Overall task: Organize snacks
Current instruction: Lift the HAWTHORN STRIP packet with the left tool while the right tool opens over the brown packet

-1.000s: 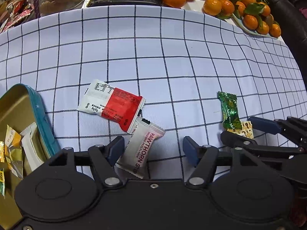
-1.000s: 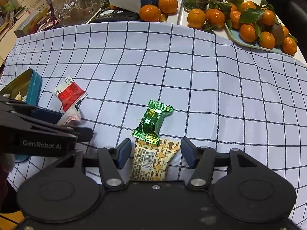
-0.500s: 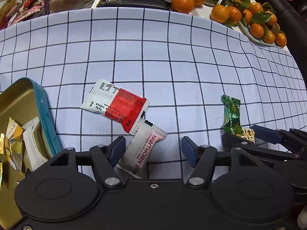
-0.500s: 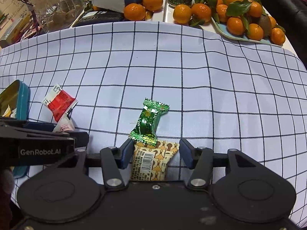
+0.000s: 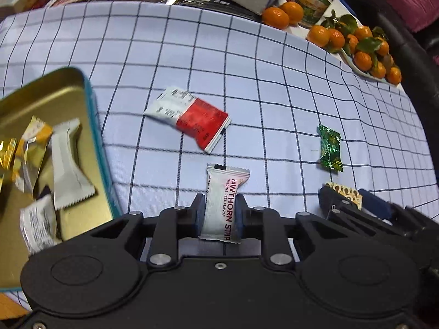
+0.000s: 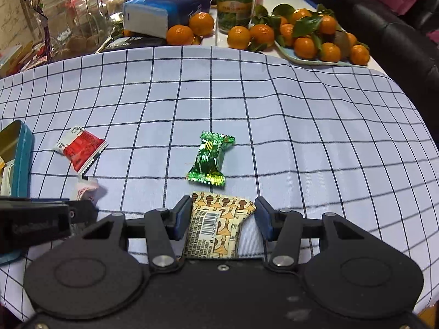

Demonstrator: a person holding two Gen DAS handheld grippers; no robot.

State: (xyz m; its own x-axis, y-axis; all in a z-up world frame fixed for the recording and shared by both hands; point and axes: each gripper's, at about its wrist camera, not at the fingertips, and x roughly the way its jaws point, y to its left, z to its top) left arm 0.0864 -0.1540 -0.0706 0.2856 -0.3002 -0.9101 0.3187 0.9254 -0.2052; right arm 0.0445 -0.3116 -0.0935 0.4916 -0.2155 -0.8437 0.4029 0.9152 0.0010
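Note:
My left gripper (image 5: pixel 218 213) is shut on a white hawthorn strip packet (image 5: pixel 223 203) and holds it just above the checked cloth. A gold tin with a teal rim (image 5: pixel 94 126) lies to its left with several wrapped snacks inside. A red and white packet (image 5: pixel 192 119) lies ahead. My right gripper (image 6: pixel 223 219) is open around a tan patterned packet (image 6: pixel 216 227) lying on the cloth; its left pad touches the packet, the right pad stands apart. A green foil candy (image 6: pixel 210 159) lies just beyond it.
At the back of the table stand a tissue pack (image 6: pixel 162 11), a glass jar (image 6: pixel 234 2), a big clear jar (image 6: pixel 71 16), loose oranges (image 6: pixel 192 27) and a plate of oranges (image 6: pixel 323 44). A dark sofa (image 6: pixel 397 27) is at the right.
My left gripper closed on the hawthorn strip and lifted it, swinging toward the tin. My right gripper's jaws narrowed around the tan packet.

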